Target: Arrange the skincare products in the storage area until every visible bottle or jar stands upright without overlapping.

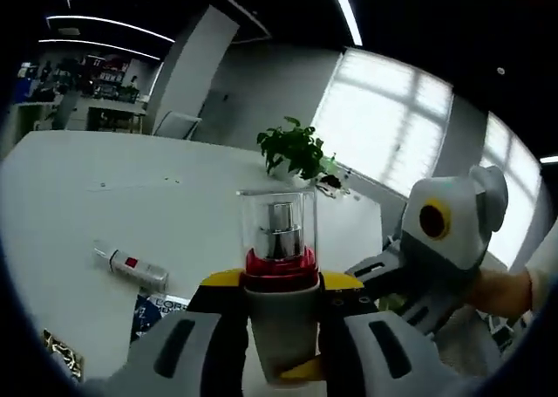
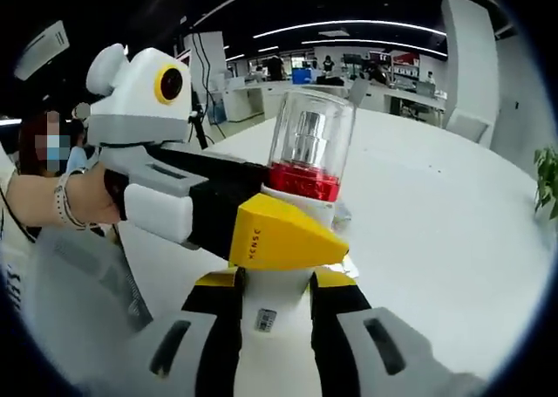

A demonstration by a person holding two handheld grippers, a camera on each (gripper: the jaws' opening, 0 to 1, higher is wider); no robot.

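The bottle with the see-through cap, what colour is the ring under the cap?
Red. The bottle shows it best in the right gripper view.

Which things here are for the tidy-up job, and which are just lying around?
For the job: pump bottle with a clear cap, held by the left tool and the right tool; white tube lying flat on the table.

Lying around: potted plant; printed packet.

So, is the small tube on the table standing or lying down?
Lying down. The tube rests on its side on the white table, left of the held bottle.
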